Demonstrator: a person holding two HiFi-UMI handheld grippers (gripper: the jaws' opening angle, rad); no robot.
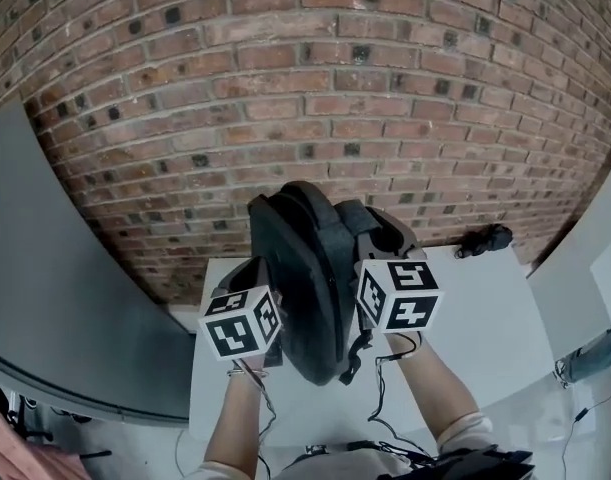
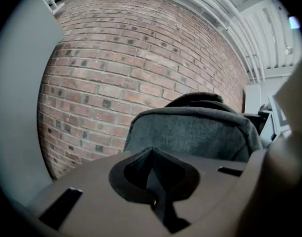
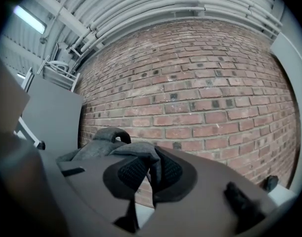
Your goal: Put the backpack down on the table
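A dark grey backpack (image 1: 300,278) hangs upright between my two grippers over the white table (image 1: 485,318). I cannot tell whether its bottom touches the tabletop. My left gripper (image 1: 257,271) is on the pack's left side, and in the left gripper view the left gripper (image 2: 153,181) is shut on a dark fold of the backpack, with the pack's body (image 2: 190,132) just beyond. My right gripper (image 1: 382,238) holds the right side. In the right gripper view the right gripper (image 3: 151,174) is shut on a padded mesh shoulder strap (image 3: 136,154).
A brick wall (image 1: 315,88) rises right behind the table. A small black object (image 1: 485,238) lies at the table's far right corner. A grey panel (image 1: 65,298) stands to the left. Thin cables (image 1: 380,408) hang from the grippers over the near part of the table.
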